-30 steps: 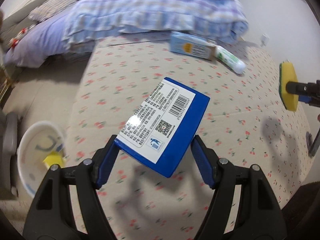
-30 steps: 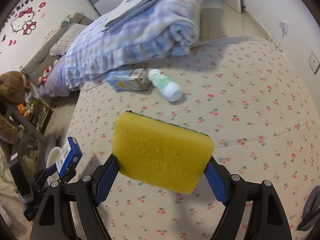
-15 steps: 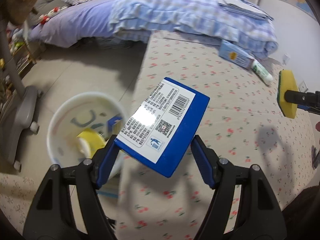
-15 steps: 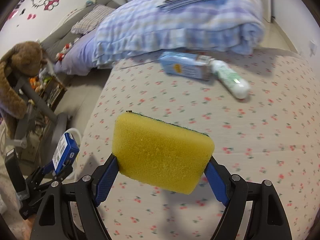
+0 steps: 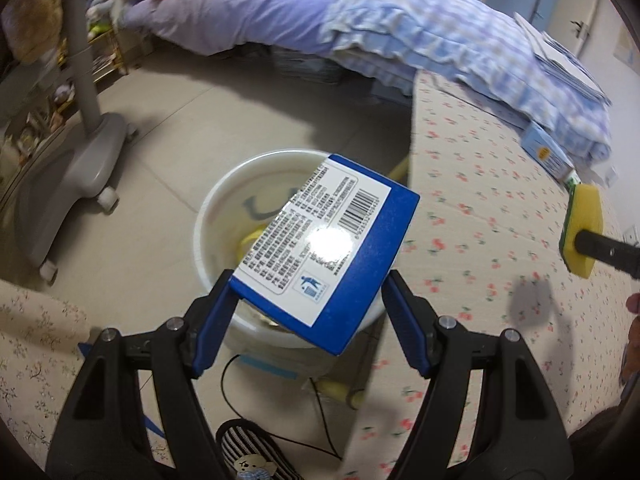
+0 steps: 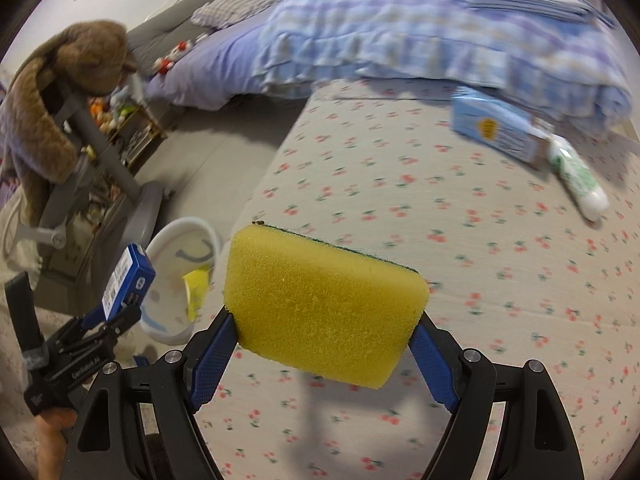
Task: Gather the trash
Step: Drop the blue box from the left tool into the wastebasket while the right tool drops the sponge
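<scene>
Fingers (image 5: 308,312) clamp blue box (image 5: 328,248) over bucket (image 5: 208,216); right-wrist view shows fingers (image 6: 324,344) pinching sponge (image 6: 320,304).

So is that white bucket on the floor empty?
No. The bucket already holds something yellow at the bottom, visible in both views; what it is I cannot tell.

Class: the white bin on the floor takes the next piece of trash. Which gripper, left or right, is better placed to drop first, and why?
Left. The left gripper holds the blue box right over the white bin; the right gripper, holding the yellow sponge, is over the bed.
</scene>
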`<state>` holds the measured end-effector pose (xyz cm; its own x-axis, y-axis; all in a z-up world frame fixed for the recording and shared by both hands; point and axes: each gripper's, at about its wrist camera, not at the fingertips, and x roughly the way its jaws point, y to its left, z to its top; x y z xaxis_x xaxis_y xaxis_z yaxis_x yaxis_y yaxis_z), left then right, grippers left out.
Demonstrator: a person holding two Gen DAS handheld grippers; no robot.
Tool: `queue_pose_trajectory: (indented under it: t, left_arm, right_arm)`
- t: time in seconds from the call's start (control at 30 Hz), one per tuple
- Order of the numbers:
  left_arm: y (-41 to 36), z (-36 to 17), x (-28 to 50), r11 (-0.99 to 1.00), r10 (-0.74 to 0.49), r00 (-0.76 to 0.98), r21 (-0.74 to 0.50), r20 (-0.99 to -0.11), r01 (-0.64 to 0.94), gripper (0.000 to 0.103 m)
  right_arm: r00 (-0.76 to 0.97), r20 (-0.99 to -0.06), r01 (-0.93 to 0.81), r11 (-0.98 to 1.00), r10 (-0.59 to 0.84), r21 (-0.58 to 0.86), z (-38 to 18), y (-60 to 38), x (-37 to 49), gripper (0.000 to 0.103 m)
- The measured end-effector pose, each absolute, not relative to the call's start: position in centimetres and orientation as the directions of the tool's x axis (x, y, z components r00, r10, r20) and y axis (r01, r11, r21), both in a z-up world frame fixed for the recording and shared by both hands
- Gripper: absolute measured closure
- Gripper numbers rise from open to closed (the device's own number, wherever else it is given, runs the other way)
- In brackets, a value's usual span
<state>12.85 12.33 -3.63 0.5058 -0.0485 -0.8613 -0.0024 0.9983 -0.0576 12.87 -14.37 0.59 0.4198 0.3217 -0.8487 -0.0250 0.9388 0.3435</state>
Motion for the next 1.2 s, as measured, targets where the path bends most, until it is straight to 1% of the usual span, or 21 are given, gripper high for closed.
queue_pose_trajectory:
  t: [0.1, 0.2, 0.23, 0.27, 0.4, 0.47, 0.53, 0.67, 0.97, 1.0, 1.07, 1.2]
  left_arm:
    - [13.5, -3.9, 12.9, 0.998, -0.048, 0.512, -0.066, -0.858, -0.017, 0.029]
    - [14.1, -4.0, 13.2, 0.998, -0.042, 0.526, -0.056, -0.849, -0.011, 0.026]
    - [14.3, -4.0, 13.2, 0.999, -0.035, 0.527, -0.050, -0.849, -0.013, 0.020]
    - [14.6, -4.0, 13.2, 0.999, -0.023, 0.526, -0.040, -0.850, -0.021, 0.017]
    - [15.8, -4.0, 12.8, 0.999, 0.016, 0.500, -0.010, -0.866, -0.050, 0.015]
    - [16.6, -4.0, 12.6, 0.997, 0.057, 0.488, 0.021, -0.871, -0.080, 0.010]
    - [17.5, -4.0, 12.4, 0.993, 0.087, 0.478, 0.038, -0.874, -0.110, 0.007]
    - [18.5, -4.3, 12.1, 0.987, 0.118, 0.450, 0.055, -0.885, -0.152, 0.006]
    - [19.2, -4.1, 11.6, 0.984, 0.104, 0.431, 0.030, -0.896, -0.175, 0.006]
    - [19.2, -4.1, 11.6, 0.984, 0.102, 0.431, 0.029, -0.897, -0.173, 0.006]
    - [19.1, -4.1, 11.6, 0.986, 0.093, 0.427, 0.023, -0.899, -0.165, 0.006]
    - [19.2, -3.9, 11.6, 0.986, 0.075, 0.429, 0.004, -0.900, -0.165, 0.006]
  right_arm:
    - [0.409, -0.848, -0.064, 0.938, 0.337, 0.341, 0.3, -11.9, 13.3, 0.019]
    - [0.403, -0.844, -0.097, 0.934, 0.354, 0.345, 0.0, -9.7, 13.8, 0.019]
    - [0.401, -0.841, -0.109, 0.930, 0.363, 0.350, -0.1, -8.8, 14.0, 0.019]
    - [0.400, -0.840, -0.116, 0.929, 0.367, 0.351, -0.2, -8.3, 14.2, 0.019]
    - [0.391, -0.839, -0.131, 0.925, 0.379, 0.357, -0.7, -6.1, 15.0, 0.019]
    - [0.389, -0.838, -0.136, 0.924, 0.383, 0.359, -1.0, -5.1, 15.6, 0.019]
    - [0.389, -0.836, -0.144, 0.922, 0.388, 0.360, -1.3, -4.1, 16.2, 0.019]
    - [0.396, -0.829, -0.158, 0.919, 0.394, 0.361, -1.6, -2.3, 17.0, 0.019]
    - [0.417, -0.796, -0.178, 0.899, 0.438, 0.401, -2.2, 0.7, 18.2, 0.018]
    - [0.431, -0.780, -0.191, 0.891, 0.454, 0.413, -1.9, 0.9, 18.2, 0.016]
    - [0.464, -0.758, -0.196, 0.887, 0.460, 0.418, -1.4, 1.3, 18.2, 0.007]
    - [0.484, -0.744, -0.217, 0.887, 0.461, 0.408, -0.9, 1.7, 18.2, 0.006]
